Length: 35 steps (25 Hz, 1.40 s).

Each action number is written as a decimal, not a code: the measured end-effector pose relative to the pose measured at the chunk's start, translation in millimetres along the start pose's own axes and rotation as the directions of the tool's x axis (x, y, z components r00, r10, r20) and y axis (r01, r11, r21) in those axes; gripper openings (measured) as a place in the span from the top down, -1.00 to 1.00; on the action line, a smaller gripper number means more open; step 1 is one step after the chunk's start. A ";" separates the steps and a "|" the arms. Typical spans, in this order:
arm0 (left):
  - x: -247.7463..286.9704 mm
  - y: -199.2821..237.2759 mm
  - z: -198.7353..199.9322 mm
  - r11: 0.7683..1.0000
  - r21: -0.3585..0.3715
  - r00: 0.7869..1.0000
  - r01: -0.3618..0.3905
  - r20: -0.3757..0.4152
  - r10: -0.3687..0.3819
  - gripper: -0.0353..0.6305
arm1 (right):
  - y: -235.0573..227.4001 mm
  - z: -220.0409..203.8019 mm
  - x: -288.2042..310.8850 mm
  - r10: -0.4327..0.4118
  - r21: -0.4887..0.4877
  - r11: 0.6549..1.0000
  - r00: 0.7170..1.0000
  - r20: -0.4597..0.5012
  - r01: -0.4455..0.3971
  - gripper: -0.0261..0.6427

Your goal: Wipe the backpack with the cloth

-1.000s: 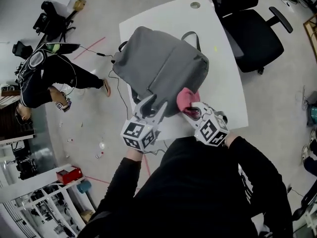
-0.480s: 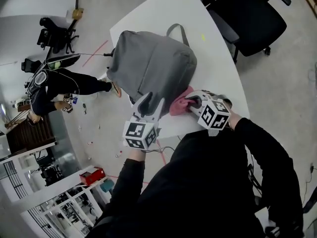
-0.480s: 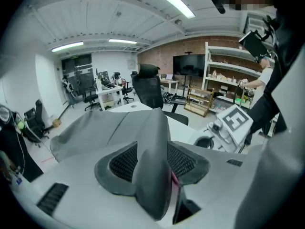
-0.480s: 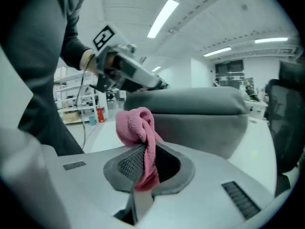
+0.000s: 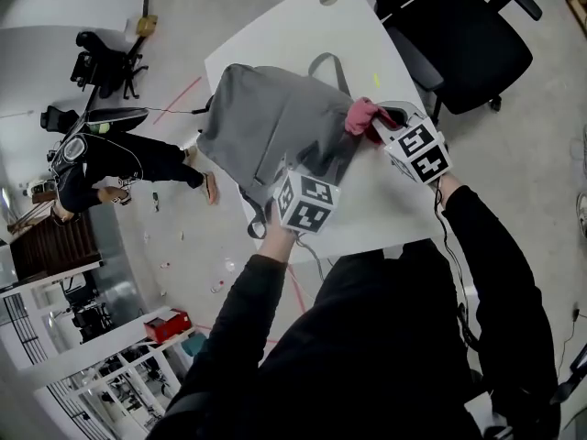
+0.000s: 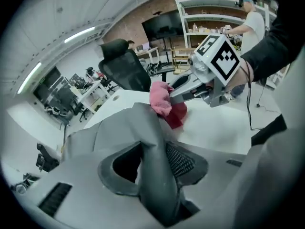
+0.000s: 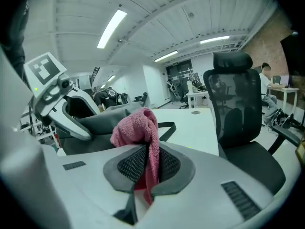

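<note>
On the white table [image 5: 275, 35], the grey backpack [image 5: 266, 122] lay toward the left edge. The pink cloth [image 5: 360, 115] touched its right side, pinched in my right gripper [image 7: 148, 165]. My left gripper [image 6: 150, 162] stood spread around a backpack fold, not clamping it. Unheld, the bag could slide leftward under the wiping push.
</note>
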<state>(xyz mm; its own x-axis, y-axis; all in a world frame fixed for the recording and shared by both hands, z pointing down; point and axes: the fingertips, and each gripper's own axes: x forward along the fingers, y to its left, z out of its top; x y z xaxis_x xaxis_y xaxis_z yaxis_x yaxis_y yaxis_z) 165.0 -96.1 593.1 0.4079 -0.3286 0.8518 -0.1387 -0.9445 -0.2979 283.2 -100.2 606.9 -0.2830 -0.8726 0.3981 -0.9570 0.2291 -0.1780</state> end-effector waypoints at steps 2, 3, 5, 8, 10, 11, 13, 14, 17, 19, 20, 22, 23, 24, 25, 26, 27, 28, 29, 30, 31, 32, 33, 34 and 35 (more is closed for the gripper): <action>-3.5 -0.9 -4.7 0.999 0.034 1.000 -0.018 0.006 0.018 0.46 | 21.5 -7.0 -7.3 0.041 0.037 0.998 0.999 -0.002 -0.041 0.80; -8.0 -2.6 -8.3 0.998 0.059 1.000 -0.018 0.017 0.017 0.52 | 33.4 -12.3 -12.4 0.070 0.056 0.996 0.998 -0.004 -0.070 0.80; -20.3 -12.3 -19.3 0.991 0.136 0.999 0.011 0.044 -0.017 0.59 | 59.3 -24.9 -23.2 0.147 0.060 0.988 0.989 -0.014 -0.146 0.80; -45.2 -37.7 -44.8 0.948 0.302 0.990 0.097 0.072 -0.124 0.61 | 66.9 -39.3 -37.3 0.193 0.039 0.981 0.981 -0.031 -0.191 0.80; -62.4 -58.4 -66.9 0.884 0.440 0.975 0.160 0.067 -0.210 0.61 | 37.1 -39.0 -38.4 0.129 0.067 0.990 0.992 -0.018 -0.127 0.80; -70.4 -70.6 -79.0 0.840 0.509 0.967 0.189 0.054 -0.251 0.61 | 20.4 -35.5 -36.9 0.094 0.082 0.992 0.996 -0.009 -0.093 0.80; -84.5 -96.8 -102.3 0.740 0.632 0.950 0.232 0.017 -0.312 0.60 | -2.1 -22.9 -31.0 0.062 0.086 0.994 0.998 0.010 -0.062 0.80; -89.8 -107.4 -112.1 0.693 0.679 0.944 0.242 0.000 -0.330 0.60 | -6.5 -15.0 -26.0 0.065 0.077 0.995 0.998 0.019 -0.066 0.80; -94.2 -108.7 -122.7 0.671 0.703 0.944 0.234 -0.001 -0.329 0.57 | 4.7 2.6 -4.4 0.138 0.028 0.990 0.990 0.019 -0.139 0.80; -96.7 -88.0 -115.7 0.827 0.523 0.957 0.206 0.068 -0.282 0.45 | 40.6 -2.0 3.1 0.259 -0.028 0.965 0.965 -0.036 -0.260 0.80; -102.9 -74.0 -113.3 0.918 0.348 0.962 0.190 0.122 -0.245 0.36 | 68.3 -8.4 0.3 0.336 -0.058 0.938 0.939 -0.077 -0.340 0.80; -125.5 -38.5 -110.7 0.980 -0.111 0.962 0.163 0.237 -0.134 0.17 | 124.6 -18.1 -17.2 0.477 -0.096 0.864 0.865 -0.159 -0.494 0.80; -138.6 -21.7 -112.6 0.930 -0.336 0.958 0.152 0.281 -0.056 0.14 | 146.6 -20.7 -30.6 0.535 -0.095 0.824 0.822 -0.194 -0.558 0.80; -150.2 -9.7 -119.0 0.842 -0.521 0.953 0.140 0.300 0.028 0.15 | 164.4 -23.6 -46.0 0.587 -0.080 0.784 0.778 -0.225 -0.615 0.80; -159.0 -3.5 -129.2 0.739 -0.661 0.949 0.131 0.298 0.099 0.15 | 179.4 -27.1 -61.3 0.633 -0.058 0.746 0.733 -0.248 -0.664 0.80; -164.2 -2.1 -141.4 0.628 -0.767 0.948 0.133 0.284 0.146 0.15 | 192.1 -31.0 -73.9 0.670 -0.039 0.711 0.693 -0.265 -0.702 0.80; -166.1 -3.4 -153.9 0.514 -0.846 0.949 0.143 0.265 0.172 0.15 | 202.1 -34.8 -81.7 0.697 -0.027 0.681 0.660 -0.280 -0.732 0.80; -165.6 -5.2 -164.2 0.412 -0.898 0.950 0.155 0.249 0.185 0.15 | 208.3 -38.3 -84.5 0.716 -0.027 0.656 0.632 -0.296 -0.755 0.80; -164.5 -5.4 -170.3 0.339 -0.927 0.951 0.162 0.239 0.197 0.15 | 210.4 -41.0 -82.9 0.727 -0.038 0.632 0.610 -0.315 -0.774 0.80; -163.8 -3.7 -172.5 0.301 -0.940 0.950 0.161 0.230 0.209 0.15 | 208.7 -42.2 -77.9 0.733 -0.062 0.610 0.592 -0.336 -0.790 0.80; -163.9 -0.8 -172.4 0.287 -0.946 0.950 0.153 0.221 0.222 0.15 | 203.5 -40.8 -70.4 0.732 -0.100 0.587 0.580 -0.359 -0.803 0.80; -164.9 2.1 -172.0 0.273 -0.951 0.949 0.145 0.211 0.233 0.15 | 195.2 -36.6 -60.1 0.722 -0.148 0.568 0.576 -0.382 -0.810 0.80; -166.9 3.8 -172.3 0.248 -0.958 0.949 0.143 0.204 0.240 0.15 | 183.8 -29.5 -46.9 0.705 -0.197 0.557 0.585 -0.401 -0.807 0.80; -169.8 3.5 -173.4 0.213 -0.965 0.949 0.150 0.201 0.242 0.15 | 169.7 -19.7 -31.0 0.682 -0.237 0.560 0.604 -0.412 -0.794 0.80; -173.0 0.9 -175.5 0.173 -0.972 0.950 0.162 0.201 0.240 0.15 | 153.1 -7.8 -12.6 0.655 -0.262 0.582 0.634 -0.411 -0.770 0.80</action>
<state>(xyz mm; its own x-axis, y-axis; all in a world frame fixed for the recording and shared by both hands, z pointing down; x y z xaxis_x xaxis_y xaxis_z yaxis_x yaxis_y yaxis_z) -64.0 -40.7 521.1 0.5356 -0.5377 0.6512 -0.8347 -0.2199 0.5049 139.7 -50.7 581.7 -0.8323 -0.2261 0.5060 -0.3554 0.9183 -0.1744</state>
